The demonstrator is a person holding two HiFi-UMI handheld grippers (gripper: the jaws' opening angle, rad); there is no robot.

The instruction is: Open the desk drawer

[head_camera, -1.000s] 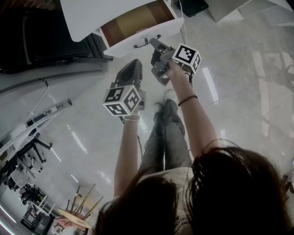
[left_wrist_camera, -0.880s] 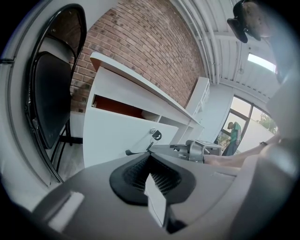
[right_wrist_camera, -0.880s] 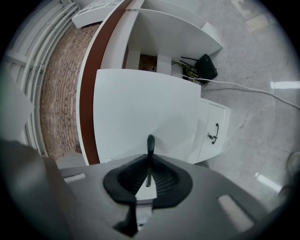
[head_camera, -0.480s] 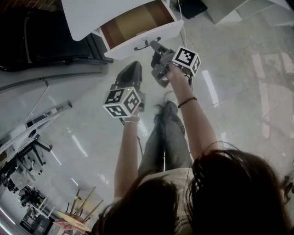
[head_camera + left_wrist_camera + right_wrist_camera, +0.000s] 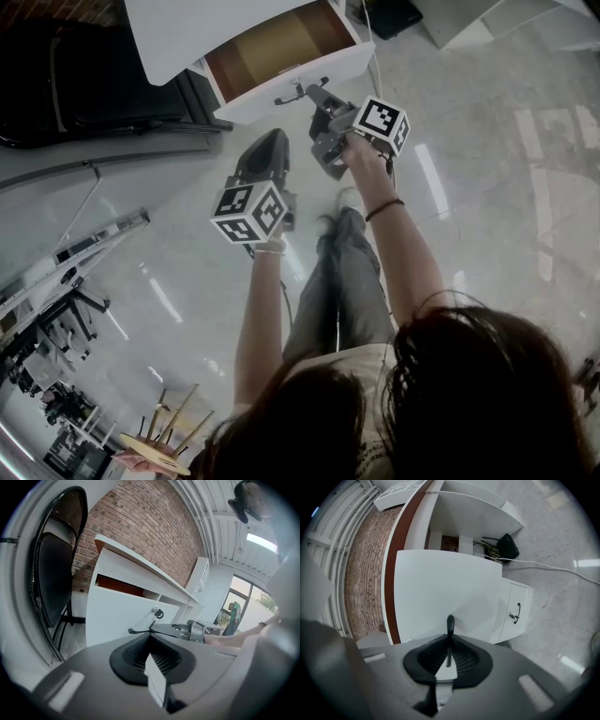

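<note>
The white desk drawer (image 5: 281, 52) stands pulled out, its brown inside showing in the head view. My right gripper (image 5: 312, 93) is shut on the drawer's thin black handle (image 5: 450, 625), which sticks up between the jaws against the white drawer front (image 5: 450, 583). My left gripper (image 5: 274, 139) hangs lower and to the left, short of the drawer, shut with nothing in it. In the left gripper view (image 5: 151, 641) the drawer front (image 5: 117, 616), its lock with a key (image 5: 157, 613), the handle (image 5: 140, 630) and the right gripper (image 5: 190, 630) all show ahead.
A black folding chair (image 5: 84, 75) stands left of the desk, close to the left gripper (image 5: 54, 583). A low white cabinet (image 5: 516, 609) sits right of the drawer, with a black box and cable (image 5: 506, 548) behind. A person's legs (image 5: 342, 272) are below; a wooden stool (image 5: 155, 441) is at the lower left.
Hardly anything differs. The right gripper stays shut on the handle and the drawer is out about as far as before. The left gripper has shifted only slightly.
</note>
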